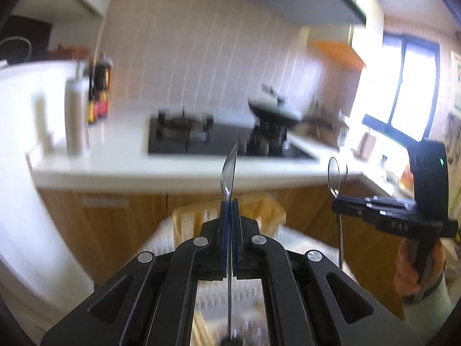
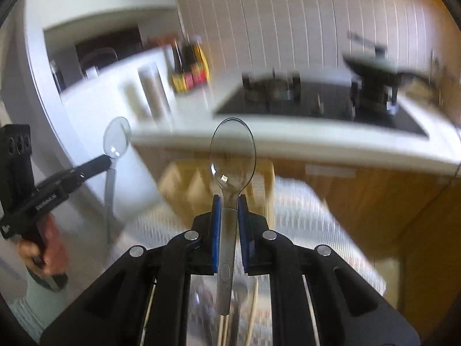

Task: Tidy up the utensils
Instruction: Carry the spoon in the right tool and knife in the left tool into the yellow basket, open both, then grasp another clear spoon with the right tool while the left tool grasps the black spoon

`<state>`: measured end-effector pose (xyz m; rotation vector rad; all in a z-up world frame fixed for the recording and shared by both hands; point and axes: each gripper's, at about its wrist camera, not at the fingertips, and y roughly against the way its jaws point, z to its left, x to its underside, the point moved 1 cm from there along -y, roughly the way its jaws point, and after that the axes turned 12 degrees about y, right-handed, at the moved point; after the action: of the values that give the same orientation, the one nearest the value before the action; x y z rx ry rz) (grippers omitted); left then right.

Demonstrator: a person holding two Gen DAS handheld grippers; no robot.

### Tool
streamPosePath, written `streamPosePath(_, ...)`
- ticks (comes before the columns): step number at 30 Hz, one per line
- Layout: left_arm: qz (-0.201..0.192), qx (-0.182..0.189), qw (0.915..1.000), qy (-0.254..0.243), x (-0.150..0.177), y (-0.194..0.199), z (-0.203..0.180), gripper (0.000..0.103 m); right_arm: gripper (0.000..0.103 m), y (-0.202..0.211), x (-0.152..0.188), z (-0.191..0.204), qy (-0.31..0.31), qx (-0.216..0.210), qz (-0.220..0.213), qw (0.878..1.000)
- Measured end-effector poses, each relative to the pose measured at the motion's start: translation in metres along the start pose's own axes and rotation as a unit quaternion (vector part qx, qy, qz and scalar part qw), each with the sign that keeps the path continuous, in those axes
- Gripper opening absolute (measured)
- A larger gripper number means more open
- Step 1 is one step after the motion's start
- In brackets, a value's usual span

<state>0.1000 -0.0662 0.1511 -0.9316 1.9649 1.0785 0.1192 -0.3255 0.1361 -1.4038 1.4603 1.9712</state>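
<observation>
Each claw holds one clear plastic spoon upright, above a pale checked cloth.

In the left wrist view the left claw is closed on the first spoon, which shows only its thin edge; the same spoon shows its round bowl in the right wrist view, where the left claw comes in from the side. In the right wrist view the right claw grips the second spoon by the handle, bowl facing the camera, and the blue pads press its sides; from the left wrist view this spoon is small beside the right claw. Behind, much blurred, stands a white counter with a black gas stove, a dark pan, sauce bottles, wooden cabinets below, and a bright window.
</observation>
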Motion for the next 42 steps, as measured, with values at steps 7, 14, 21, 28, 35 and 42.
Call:
streamPosePath(7, -0.099, 0.033, 0.9943, 0.024, -0.023, -0.024, 0.011, 0.000, 0.010, -0.010, -0.045, 0.003, 0.025, 0.053, -0.116, 0.992)
streamPosePath(14, -0.130, 0.024, 0.9907, 0.030, -0.017, -0.071, 0.029, 0.000, 0.010, -0.064, -0.045, -0.012, 0.031, 0.103, -0.153, 0.982)
streamPosePath(21, -0.137, -0.008, 0.9903, 0.021, 0.006, -0.108, 0.046, 0.000, 0.010, -0.120, -0.019, -0.021, 0.031, 0.103, -0.130, 0.986)
streamPosePath(28, -0.124, -0.012, 0.9921, 0.018, 0.021, -0.125, 0.059, 0.000, 0.010, -0.134, -0.002, -0.027, 0.023, 0.088, -0.120, 0.989)
streamPosePath(35, -0.113, -0.010, 0.9930, 0.032, 0.032, -0.111, 0.067, 0.031, 0.019, -0.123, 0.009, -0.028, 0.015, 0.064, -0.105, 0.992)
streamPosePath(42, -0.108, -0.003, 0.9938, 0.026, 0.037, -0.074, 0.064, 0.047, 0.029, -0.089, 0.022, -0.026, -0.013, 0.047, -0.104, 0.993)
